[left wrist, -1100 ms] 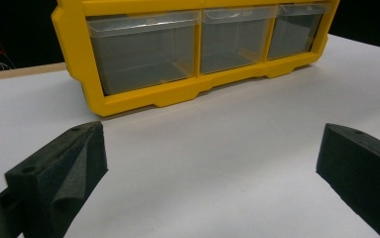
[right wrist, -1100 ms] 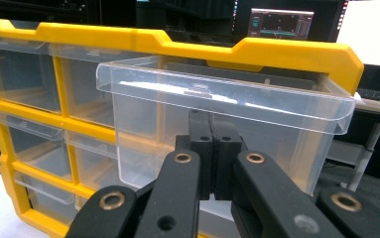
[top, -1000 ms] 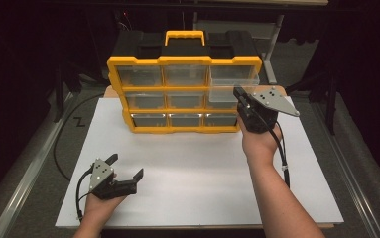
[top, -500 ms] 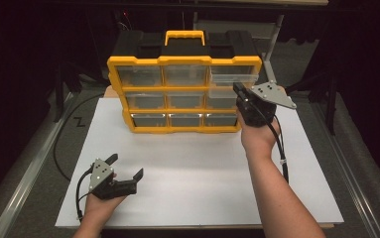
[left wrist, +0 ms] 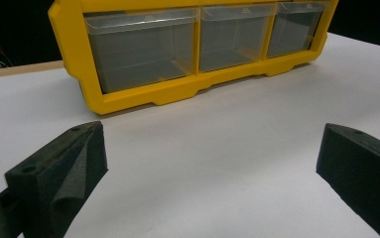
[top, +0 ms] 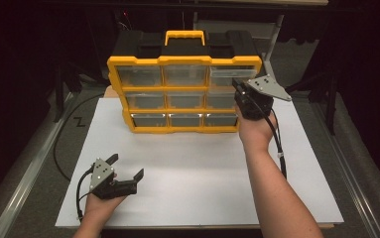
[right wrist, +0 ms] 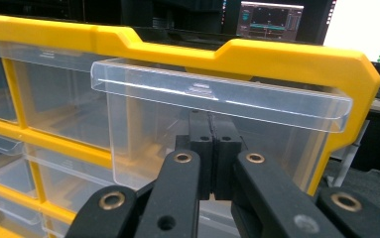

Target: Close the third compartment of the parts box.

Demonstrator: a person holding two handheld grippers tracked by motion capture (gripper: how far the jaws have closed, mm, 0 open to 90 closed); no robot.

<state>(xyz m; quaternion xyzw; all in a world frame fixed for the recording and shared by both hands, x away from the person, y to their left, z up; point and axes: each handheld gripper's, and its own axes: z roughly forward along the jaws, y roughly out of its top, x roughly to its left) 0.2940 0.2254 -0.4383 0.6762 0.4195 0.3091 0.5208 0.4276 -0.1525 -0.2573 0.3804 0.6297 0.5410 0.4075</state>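
At about seven o'clock on the white worktop (top: 197, 173), the left gripper (top: 127, 168) is rested low, its black jaws spread wide with nothing between them; in the left gripper view bare worktop is seen between the two foam pads (left wrist: 58, 173). It lies well apart from the yellow-framed plastic organiser with nine clear drawers (top: 185, 94), which stands at twelve o'clock on the worktop.

At the organiser's two o'clock corner, the clear plastic top-right drawer (right wrist: 217, 124) is seen pulled slightly out of its frame. The right gripper (right wrist: 211, 144) is held against the drawer's front, below its lip, with the jaws shut together on nothing.

Several risks are judged from here. If the drawer is pushed off-centre, it could be skewed and jammed in its slot. If too much force is applied, the whole organiser could be slid or tipped backward, as it is not steadied by the left gripper. The closed jaws could also slip off the smooth plastic.
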